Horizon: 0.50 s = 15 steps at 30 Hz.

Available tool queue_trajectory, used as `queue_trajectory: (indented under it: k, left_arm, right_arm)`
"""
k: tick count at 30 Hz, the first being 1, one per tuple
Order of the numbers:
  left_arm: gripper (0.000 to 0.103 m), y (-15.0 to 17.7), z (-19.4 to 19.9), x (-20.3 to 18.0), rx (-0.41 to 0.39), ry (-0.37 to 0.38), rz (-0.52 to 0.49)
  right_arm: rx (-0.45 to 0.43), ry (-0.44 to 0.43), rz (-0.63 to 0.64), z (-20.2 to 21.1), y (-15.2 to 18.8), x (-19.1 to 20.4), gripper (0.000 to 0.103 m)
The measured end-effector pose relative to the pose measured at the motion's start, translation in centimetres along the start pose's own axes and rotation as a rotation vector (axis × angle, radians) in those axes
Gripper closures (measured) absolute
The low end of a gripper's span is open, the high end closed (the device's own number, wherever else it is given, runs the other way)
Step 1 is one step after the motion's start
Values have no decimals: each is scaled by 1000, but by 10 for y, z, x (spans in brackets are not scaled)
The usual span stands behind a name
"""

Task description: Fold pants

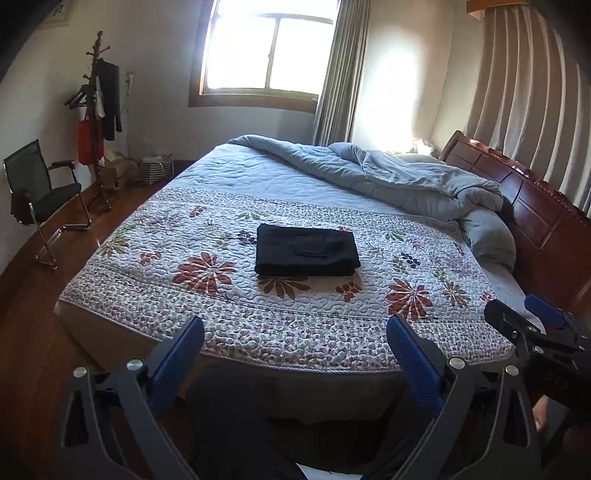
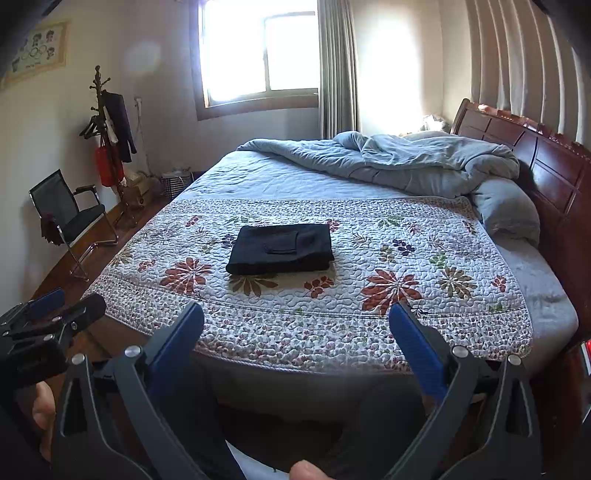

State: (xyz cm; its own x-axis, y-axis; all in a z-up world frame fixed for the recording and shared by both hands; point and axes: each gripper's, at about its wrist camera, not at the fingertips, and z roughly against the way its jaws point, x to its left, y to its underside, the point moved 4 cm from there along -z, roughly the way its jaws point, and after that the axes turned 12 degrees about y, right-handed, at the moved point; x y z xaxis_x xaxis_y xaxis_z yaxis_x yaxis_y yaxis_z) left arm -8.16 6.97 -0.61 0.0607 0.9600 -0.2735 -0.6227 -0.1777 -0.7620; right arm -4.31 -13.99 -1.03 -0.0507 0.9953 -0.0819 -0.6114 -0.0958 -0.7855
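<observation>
The window [image 2: 258, 51] is blown out to white. The wall picture [image 1: 55, 14] is cut off by the frame edge; items on the coat stand [image 2: 107, 140] are indistinct.

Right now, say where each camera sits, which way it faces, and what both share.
Left wrist: on the left hand-held gripper, open, off the bed's near edge, facing the window; right hand-held gripper at right.
Right wrist: on the right hand-held gripper, open, same heading; left one at left, fingers below.
Shared: folded pants on the quilt.
</observation>
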Motion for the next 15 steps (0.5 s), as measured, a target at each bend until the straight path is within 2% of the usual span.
queue_trajectory:
  k: [15]
  left_arm:
    - [4,-12,-20,12,11,-34,-13]
  right_arm:
    - [12,-6,23,-22,-11,13,3]
